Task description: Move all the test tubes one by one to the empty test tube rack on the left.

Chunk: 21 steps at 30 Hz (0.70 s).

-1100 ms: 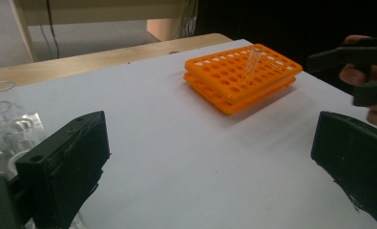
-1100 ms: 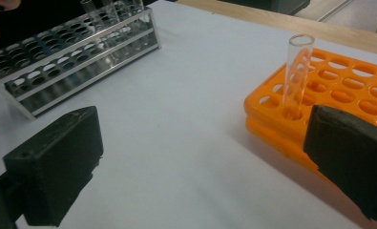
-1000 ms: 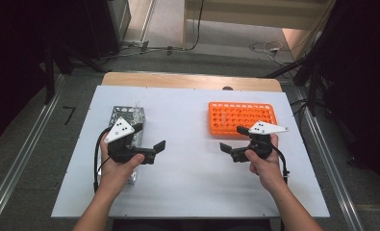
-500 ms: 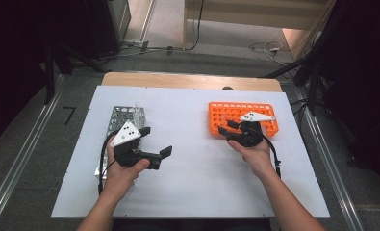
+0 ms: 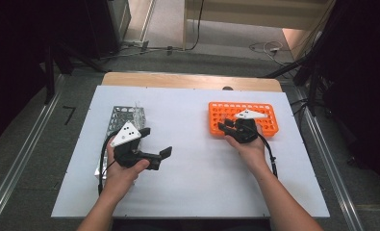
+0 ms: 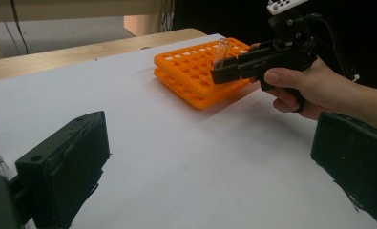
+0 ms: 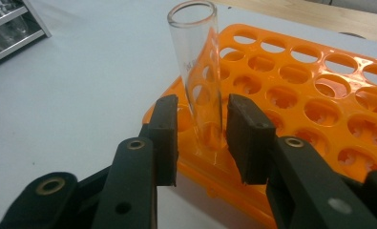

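In the right gripper view, the right tongs (image 7: pixel 199 138) bracket a clear glass test tube (image 7: pixel 201 76); their jaws have just been closing, yet a sliver of gap seems to remain on each side, so they look not quite pinched. The tube is open-mouthed, faintly printed, tilted slightly, and seated in a near-corner hole of the orange plastic rack (image 7: pixel 315 95) on the white bench (image 5: pixel 192 178). The left tongs (image 5: pixel 155 144) hang spread and empty, beside a metal wire rack (image 5: pixel 125 115).
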{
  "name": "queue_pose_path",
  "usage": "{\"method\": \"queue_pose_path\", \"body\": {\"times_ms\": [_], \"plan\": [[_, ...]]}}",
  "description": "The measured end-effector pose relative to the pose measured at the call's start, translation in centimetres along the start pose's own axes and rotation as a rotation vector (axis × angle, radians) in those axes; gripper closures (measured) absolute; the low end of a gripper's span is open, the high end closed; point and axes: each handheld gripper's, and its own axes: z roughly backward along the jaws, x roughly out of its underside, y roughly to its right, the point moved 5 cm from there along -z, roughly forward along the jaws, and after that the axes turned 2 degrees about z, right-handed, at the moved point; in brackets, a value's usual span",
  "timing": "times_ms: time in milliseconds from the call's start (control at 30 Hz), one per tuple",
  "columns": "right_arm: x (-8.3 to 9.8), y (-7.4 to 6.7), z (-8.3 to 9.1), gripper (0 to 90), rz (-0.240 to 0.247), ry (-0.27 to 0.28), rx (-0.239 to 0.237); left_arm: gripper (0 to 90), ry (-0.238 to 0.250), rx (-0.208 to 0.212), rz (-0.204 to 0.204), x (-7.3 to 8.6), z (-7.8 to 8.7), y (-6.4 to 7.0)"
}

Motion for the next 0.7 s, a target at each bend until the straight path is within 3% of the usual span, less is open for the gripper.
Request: {"method": "queue_pose_path", "body": {"times_ms": [167,367,700], "plan": [[0.03,0.1,-0.32,65.0,0.007,0.01,0.02,0.0,-0.003,0.0,0.0,0.03,-0.07,0.02],[0.04,0.04,-0.48,73.7,0.029,0.02,0.048,0.0,-0.001,0.0,0.0,0.02,-0.06,0.03],[-0.53,0.33,0.47,74.2,0.007,0.052,0.025,0.0,-0.002,0.001,-0.003,0.0,-0.14,0.13]]}}
